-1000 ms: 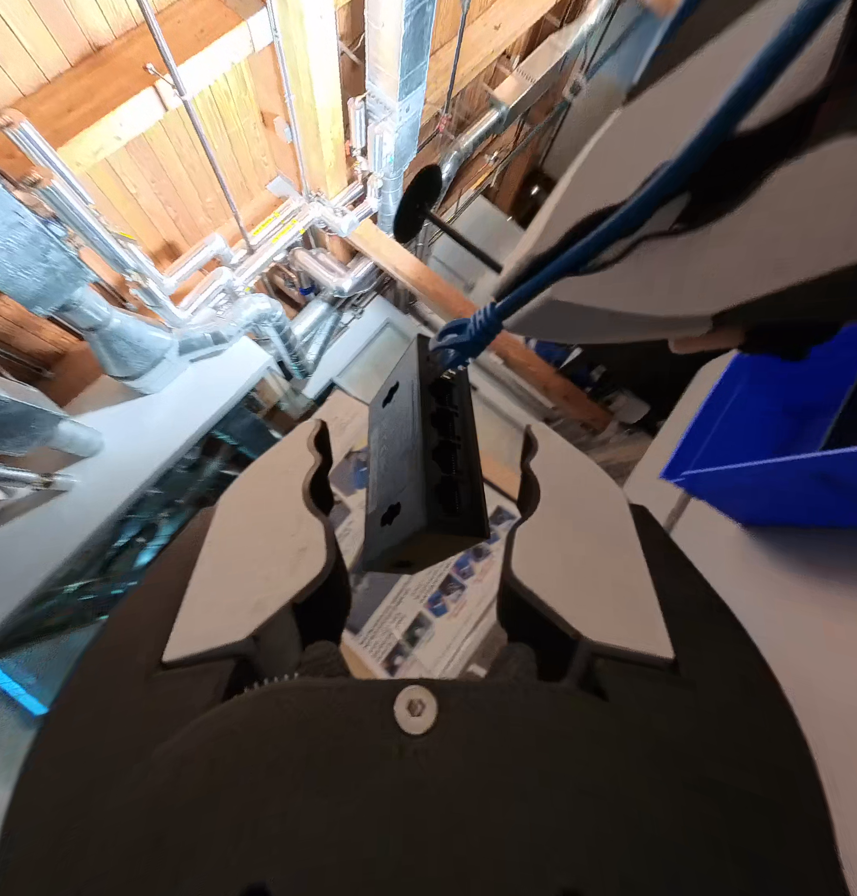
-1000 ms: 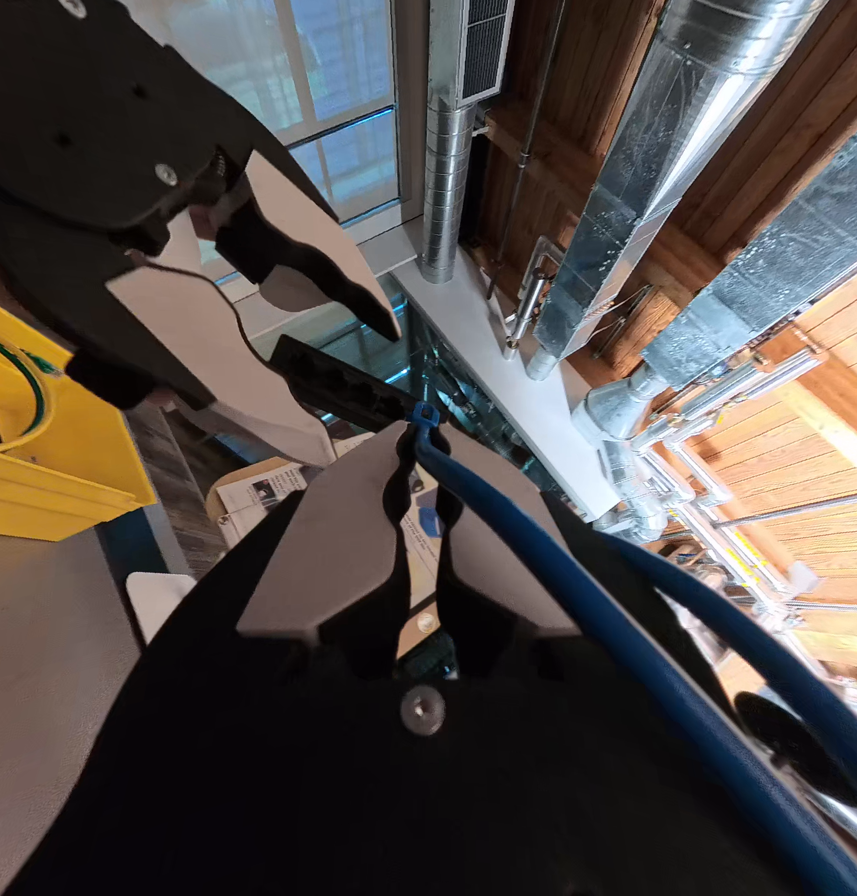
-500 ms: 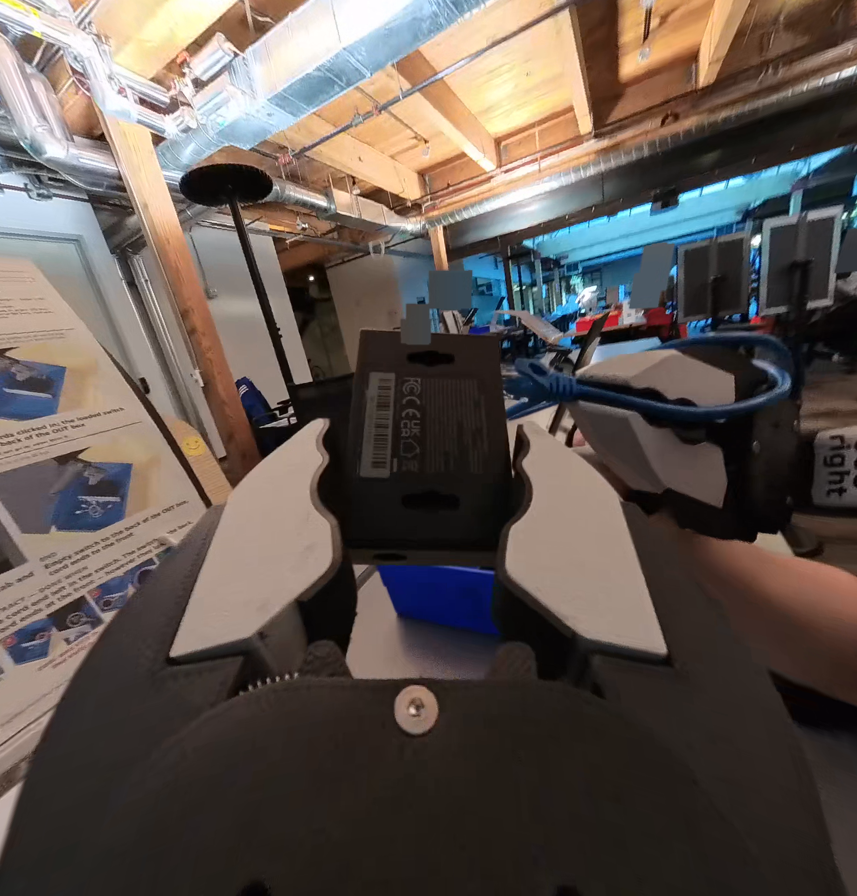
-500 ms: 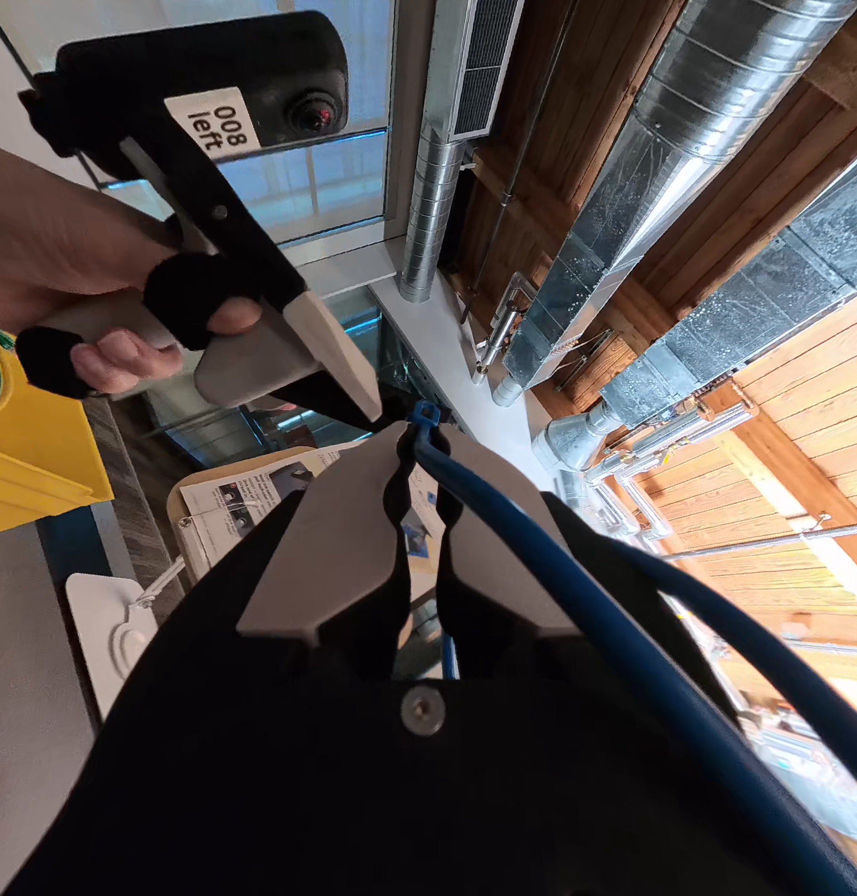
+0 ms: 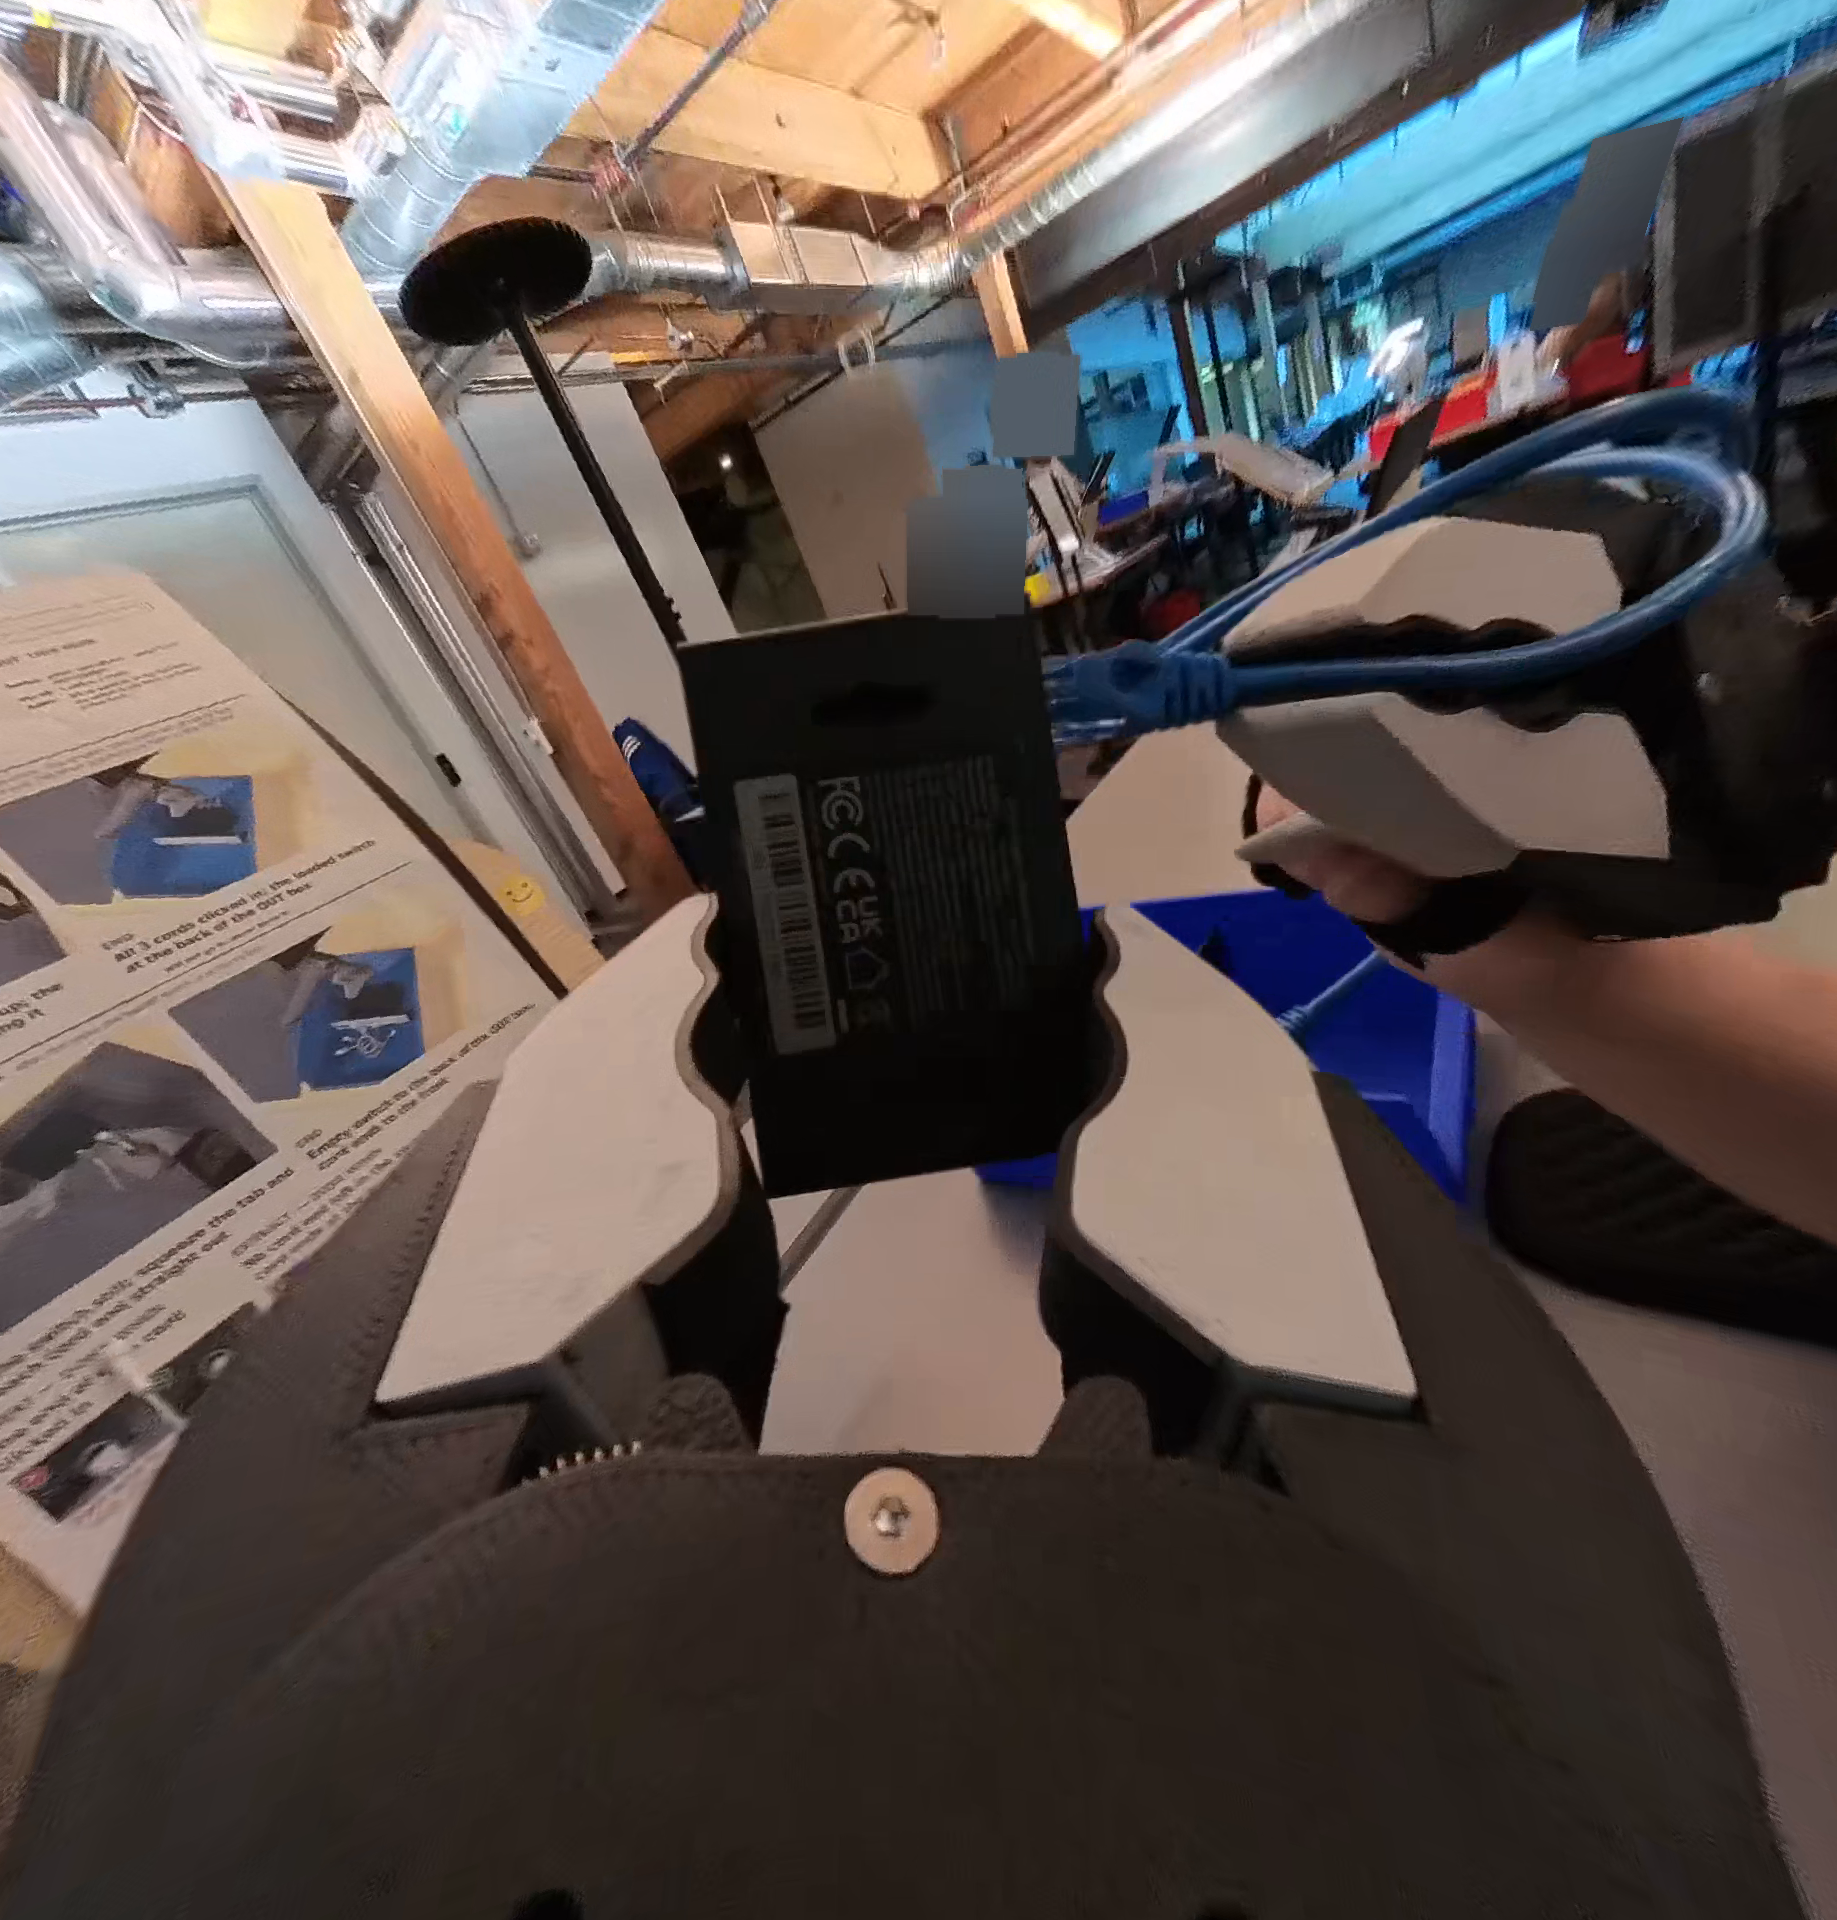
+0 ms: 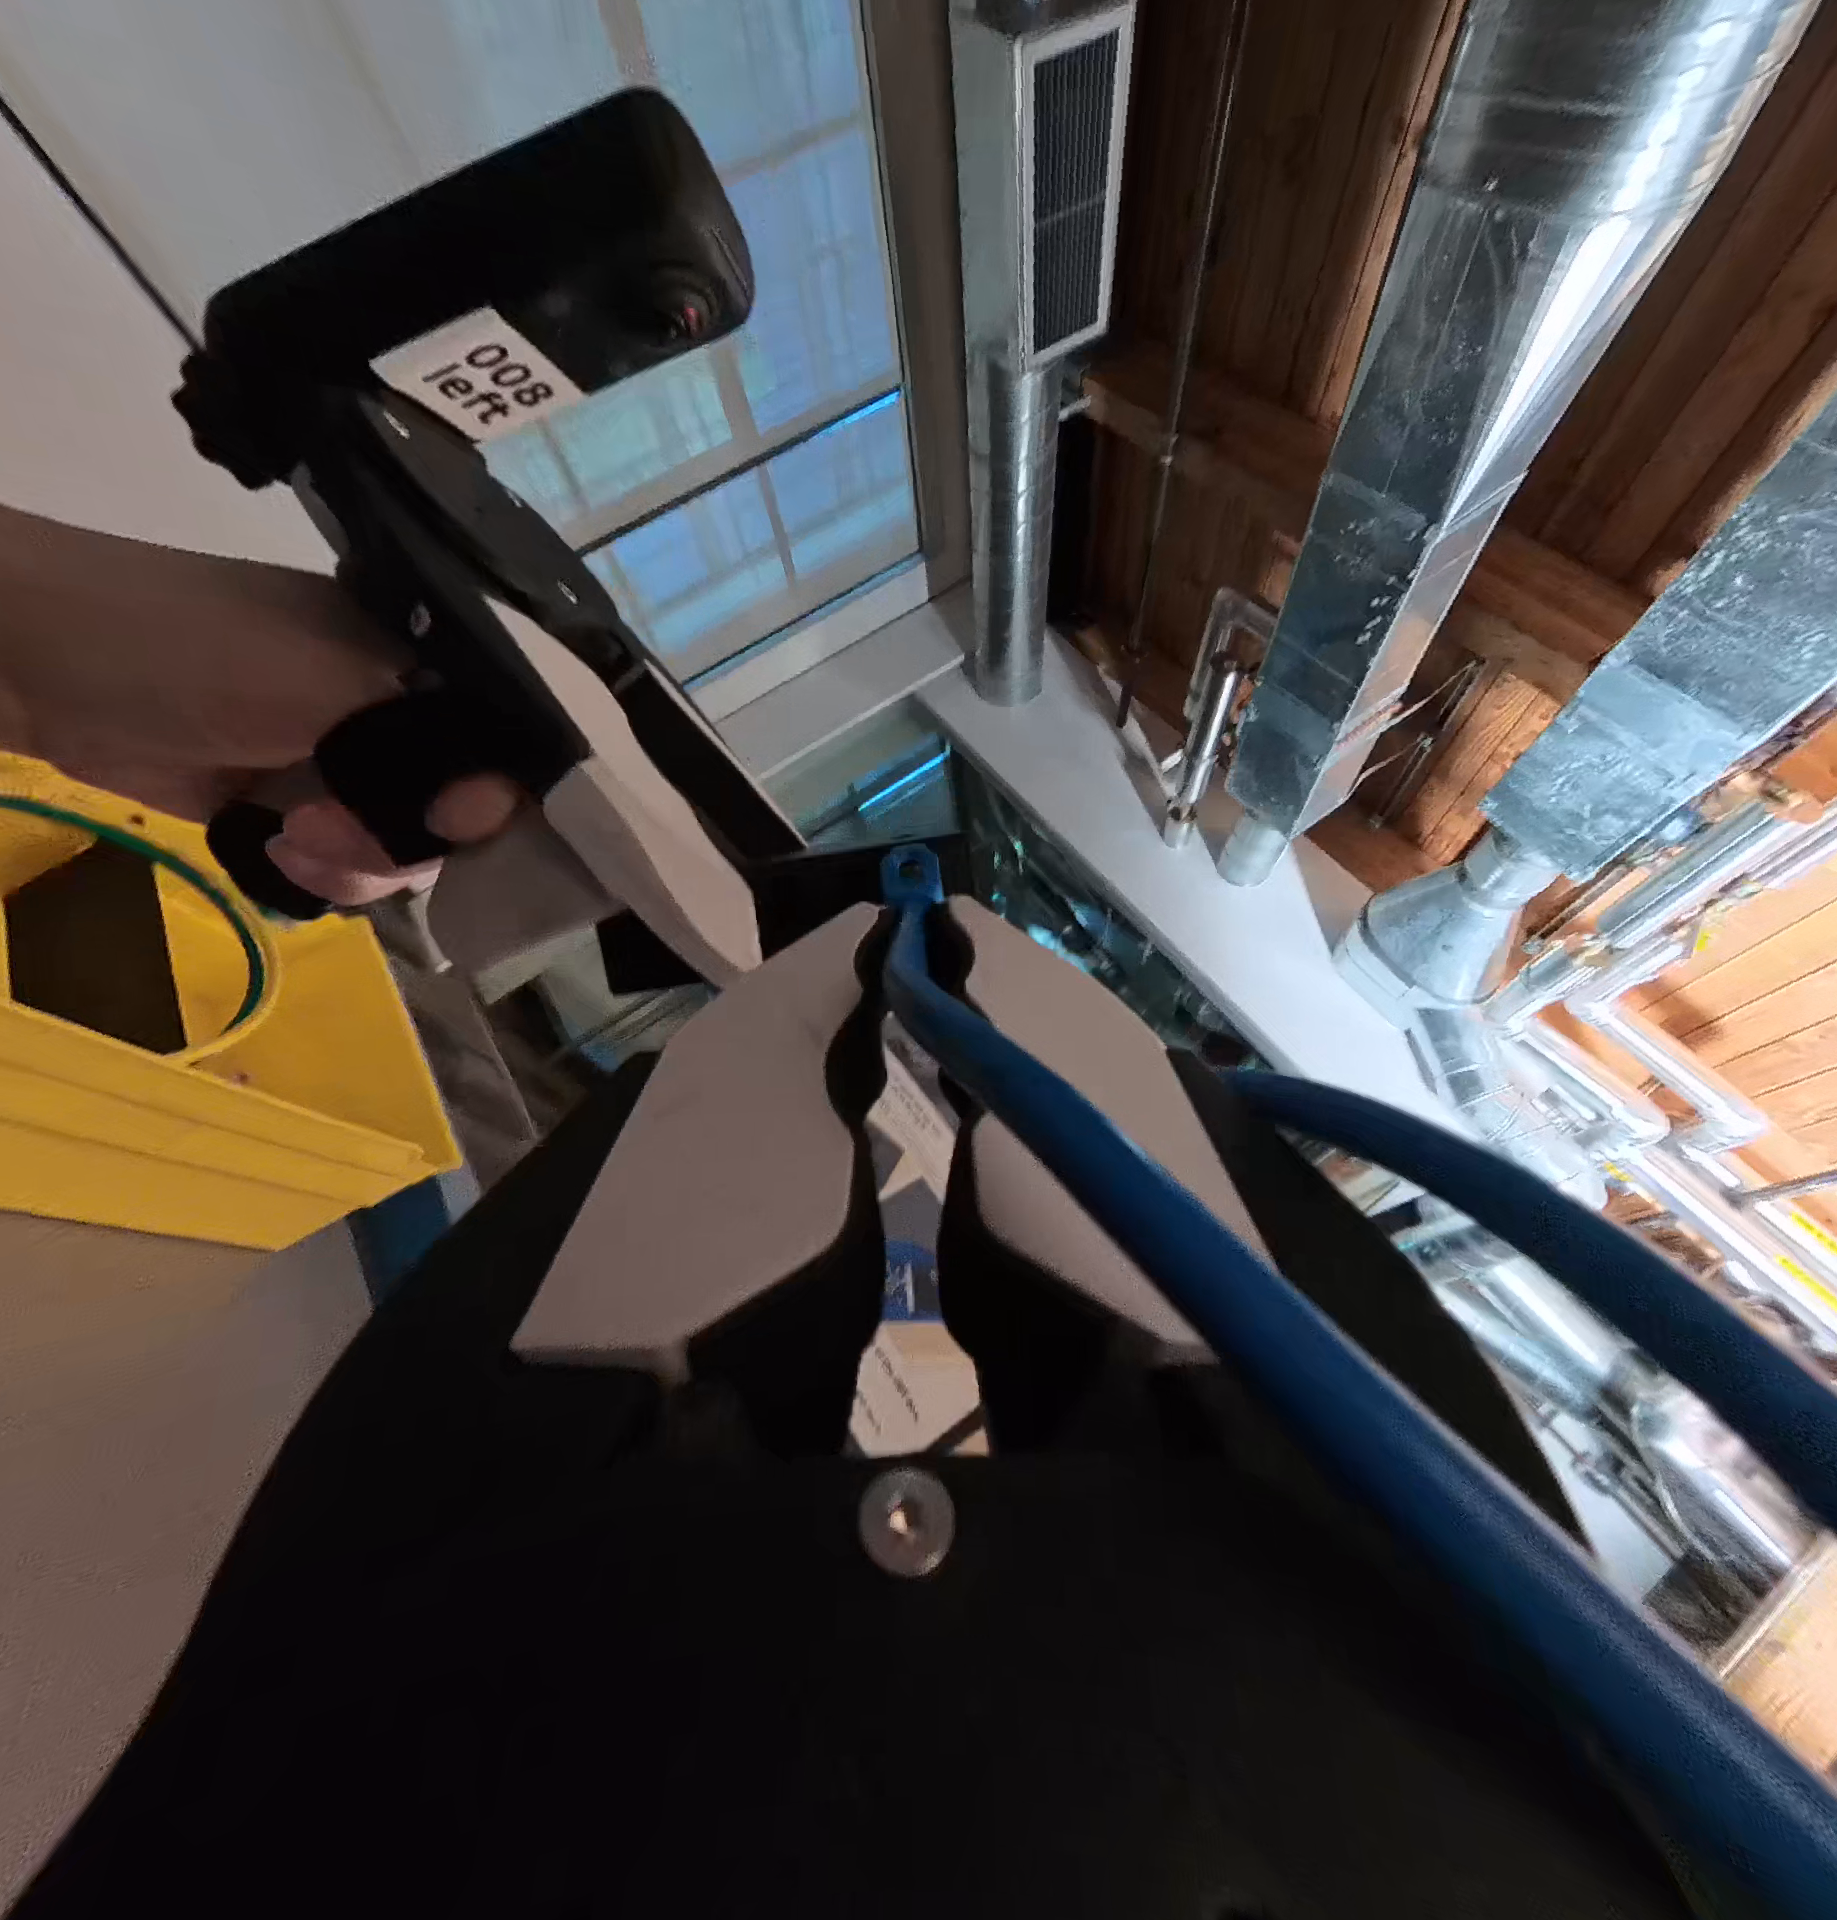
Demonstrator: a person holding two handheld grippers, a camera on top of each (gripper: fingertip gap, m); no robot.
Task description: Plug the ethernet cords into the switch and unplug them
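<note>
My left tool (image 5: 898, 997) was clamped on the black switch (image 5: 883, 904), its two pale fingers (image 5: 602, 1153) pressing the lower sides of the box. The switch stood nearly upright, tilted a little, its flat underside with a barcode sticker toward my camera and its ports hidden from that view. My right tool (image 6: 909, 940) was pinched tight on a blue ethernet cord (image 6: 1153, 1205), just behind the plug. From the left wrist view, that right tool (image 5: 1231, 691) came in from the right, and the cord's plug (image 5: 1096, 691) sat against the upper right edge of the switch; I could not tell whether it was seated in a port. The cord (image 5: 1579, 582) looped back over the right tool. Below the switch lay a blue bin (image 5: 1381, 997) on the grey desk (image 5: 1662, 1475), and a printed instruction sheet (image 5: 166, 935) leaned at the left. In the right wrist view, a yellow bin (image 6: 166, 1091) sat on the left.
</note>
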